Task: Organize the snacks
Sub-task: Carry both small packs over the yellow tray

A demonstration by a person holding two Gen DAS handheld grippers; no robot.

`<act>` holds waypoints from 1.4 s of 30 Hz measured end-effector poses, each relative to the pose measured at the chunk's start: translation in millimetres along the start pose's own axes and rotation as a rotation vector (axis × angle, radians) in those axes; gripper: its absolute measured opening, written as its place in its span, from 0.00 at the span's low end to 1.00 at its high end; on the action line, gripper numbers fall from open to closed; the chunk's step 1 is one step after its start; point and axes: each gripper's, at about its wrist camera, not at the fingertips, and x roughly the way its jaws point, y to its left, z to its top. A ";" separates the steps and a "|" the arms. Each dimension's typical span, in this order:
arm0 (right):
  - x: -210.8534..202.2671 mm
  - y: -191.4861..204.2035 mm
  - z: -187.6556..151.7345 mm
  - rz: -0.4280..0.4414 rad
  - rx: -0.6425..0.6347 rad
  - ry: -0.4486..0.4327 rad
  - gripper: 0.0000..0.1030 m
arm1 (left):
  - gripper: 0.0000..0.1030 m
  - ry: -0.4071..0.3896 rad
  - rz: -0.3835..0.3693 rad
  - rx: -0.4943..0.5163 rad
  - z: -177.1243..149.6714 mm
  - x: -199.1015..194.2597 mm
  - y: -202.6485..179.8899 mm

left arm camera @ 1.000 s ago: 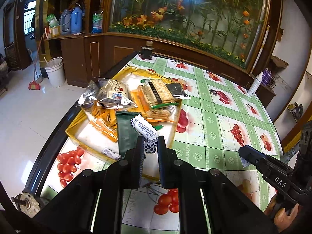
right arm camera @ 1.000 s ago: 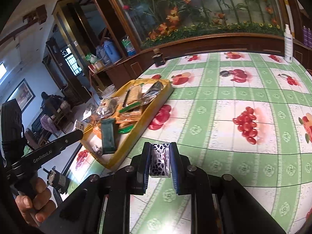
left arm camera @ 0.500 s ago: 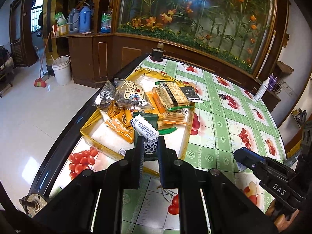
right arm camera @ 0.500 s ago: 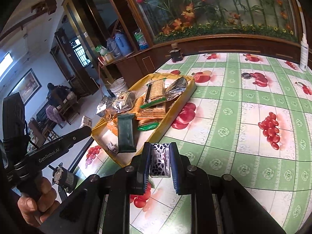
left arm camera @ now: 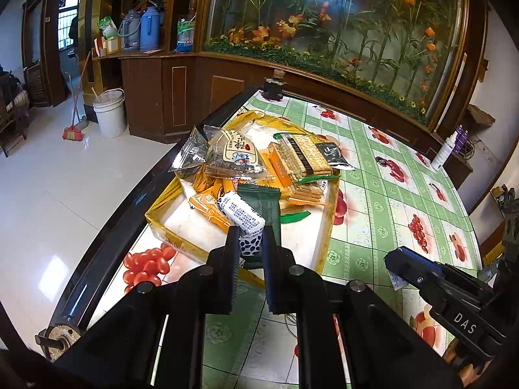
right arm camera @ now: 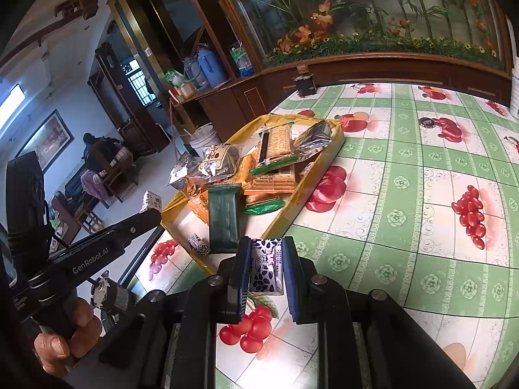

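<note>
My left gripper (left arm camera: 250, 238) is shut on a small white snack packet with blue print (left arm camera: 241, 215) and holds it above the near end of the yellow tray (left arm camera: 327, 227). The tray holds several snacks: a dark green packet (left arm camera: 264, 202), cracker packs (left arm camera: 303, 159) and a clear bag (left arm camera: 232, 155). My right gripper (right arm camera: 266, 253) is shut on a small blue-and-white patterned packet (right arm camera: 266, 269), held over the table just in front of the tray's near corner (right arm camera: 279, 223). The left gripper also shows in the right wrist view (right arm camera: 142, 218).
The table has a green and white fruit-print cloth (right arm camera: 405, 227). A dark jar (left arm camera: 273, 87) stands at the far edge, and a white spray bottle (left arm camera: 446, 150) at the far right. A small loose packet (right arm camera: 198, 243) lies in the tray's near end. A wooden cabinet (left arm camera: 181, 97) is behind.
Both grippers have pulled back and risen a little, each keeping its packet. The tray now looks farther away in both views.
</note>
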 end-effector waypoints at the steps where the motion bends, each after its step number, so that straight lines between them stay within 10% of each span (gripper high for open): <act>1: 1.4 1.7 0.5 0.003 -0.003 0.001 0.18 | 0.10 0.002 0.004 -0.002 -0.2 0.7 1.7; 42: 79.9 4.5 49.3 0.054 0.011 0.053 0.19 | 0.10 0.040 0.095 0.067 16.4 57.4 -12.1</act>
